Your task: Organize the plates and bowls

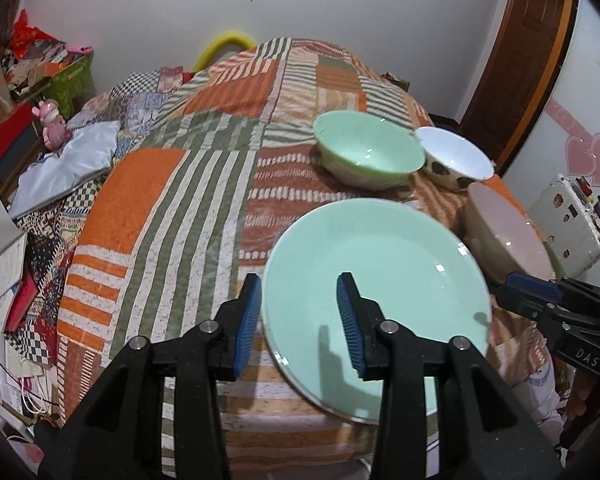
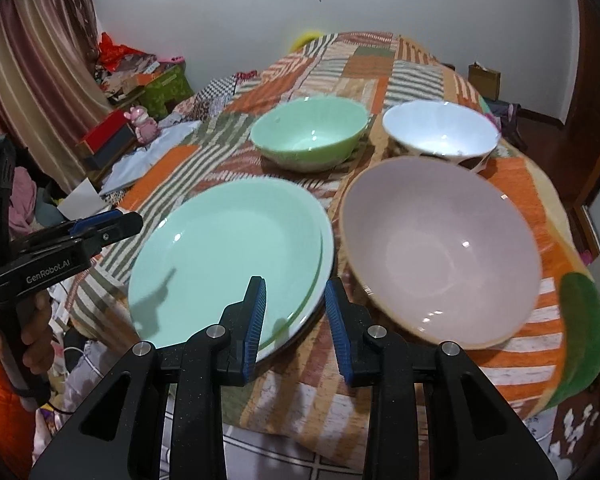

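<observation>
Hovering with left gripper (image 1: 299,278) and right gripper (image 2: 295,280), both slightly parted and empty, above mint plates (image 2: 220,248) nested to save room at the table's (image 1: 180,200) near edge; pink bowl (image 2: 440,248) just beside, likely next.

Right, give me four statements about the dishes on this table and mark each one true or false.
1. The green plate lies nearer the camera than the green bowl. True.
2. The pink bowl sits inside the white bowl. False: it stands on the cloth, in front of the white bowl.
3. Three bowls are on the table. True.
4. The green bowl is upside down. False: it stands upright, mouth up.
</observation>
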Demonstrator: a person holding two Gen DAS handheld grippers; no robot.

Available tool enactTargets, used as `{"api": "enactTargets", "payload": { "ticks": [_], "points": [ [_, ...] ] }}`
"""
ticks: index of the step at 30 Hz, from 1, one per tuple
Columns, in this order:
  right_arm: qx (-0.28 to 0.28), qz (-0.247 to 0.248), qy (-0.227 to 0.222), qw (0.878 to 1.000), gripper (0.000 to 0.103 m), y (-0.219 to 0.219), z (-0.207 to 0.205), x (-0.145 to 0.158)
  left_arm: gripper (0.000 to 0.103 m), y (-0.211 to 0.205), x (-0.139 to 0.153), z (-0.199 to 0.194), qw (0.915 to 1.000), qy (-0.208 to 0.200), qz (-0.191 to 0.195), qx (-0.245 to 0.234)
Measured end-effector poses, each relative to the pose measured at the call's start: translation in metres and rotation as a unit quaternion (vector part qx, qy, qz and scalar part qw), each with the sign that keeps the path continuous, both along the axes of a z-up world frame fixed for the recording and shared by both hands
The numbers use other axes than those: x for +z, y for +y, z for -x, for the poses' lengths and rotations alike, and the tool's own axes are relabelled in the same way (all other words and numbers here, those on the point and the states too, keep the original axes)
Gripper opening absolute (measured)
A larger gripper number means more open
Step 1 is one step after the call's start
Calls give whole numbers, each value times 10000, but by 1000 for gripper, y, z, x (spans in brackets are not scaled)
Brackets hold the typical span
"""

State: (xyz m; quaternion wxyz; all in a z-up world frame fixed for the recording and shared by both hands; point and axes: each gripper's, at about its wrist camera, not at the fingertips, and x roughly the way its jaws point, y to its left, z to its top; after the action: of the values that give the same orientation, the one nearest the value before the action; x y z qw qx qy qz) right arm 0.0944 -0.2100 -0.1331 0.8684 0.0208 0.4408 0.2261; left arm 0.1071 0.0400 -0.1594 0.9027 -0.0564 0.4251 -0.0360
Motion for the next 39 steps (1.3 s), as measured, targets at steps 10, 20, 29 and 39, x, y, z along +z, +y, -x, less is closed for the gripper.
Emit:
{"api": "enactTargets", "payload": {
  "ticks": [10, 20, 29, 39],
  "points": [
    [-458, -6, -583, 9973, 47, -41, -3, 34, 68, -50, 38, -3, 9980, -428, -212, -412],
    [-997, 35, -556, 9935, 50, -93, -17, 30, 75, -107, 37, -37, 9954, -199, -222, -906],
    [-1267, -73, -129, 9918, 50, -122, -31, 1, 75, -149, 10, -64, 9914, 193, -307, -1254],
    [-1180, -310, 171, 9924, 41, -128, -37, -18, 65, -169, -13, -85, 9890, 448, -235, -1389]
  ]
}}
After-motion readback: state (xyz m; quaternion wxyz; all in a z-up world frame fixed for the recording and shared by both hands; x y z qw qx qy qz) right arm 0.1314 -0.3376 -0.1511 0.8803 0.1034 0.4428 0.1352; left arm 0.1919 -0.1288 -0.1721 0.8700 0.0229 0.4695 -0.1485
